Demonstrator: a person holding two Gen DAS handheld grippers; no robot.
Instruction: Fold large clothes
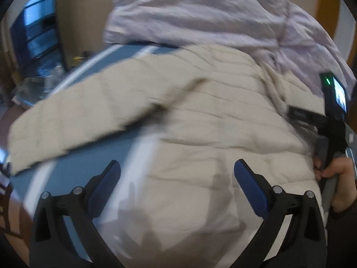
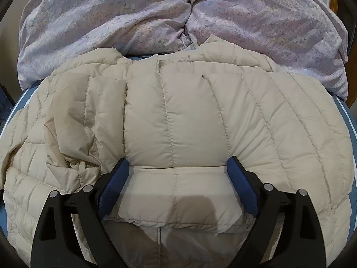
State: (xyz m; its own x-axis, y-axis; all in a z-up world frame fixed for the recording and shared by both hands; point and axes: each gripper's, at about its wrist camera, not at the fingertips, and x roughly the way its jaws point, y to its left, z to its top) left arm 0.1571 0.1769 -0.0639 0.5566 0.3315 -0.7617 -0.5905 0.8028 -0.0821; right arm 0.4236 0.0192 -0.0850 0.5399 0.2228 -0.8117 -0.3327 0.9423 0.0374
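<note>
Crumpled lilac duvet (image 2: 107,22) heaped behind beige puffer jacket (image 2: 178,120), touching collar. Jacket spread on blue sheet (image 1: 73,172), one sleeve (image 1: 73,120) stretched sideways. Left gripper (image 1: 177,172) spread wide above hem, gripping nothing. Right gripper (image 2: 177,169) likewise spread, straddling folded panel.
</note>
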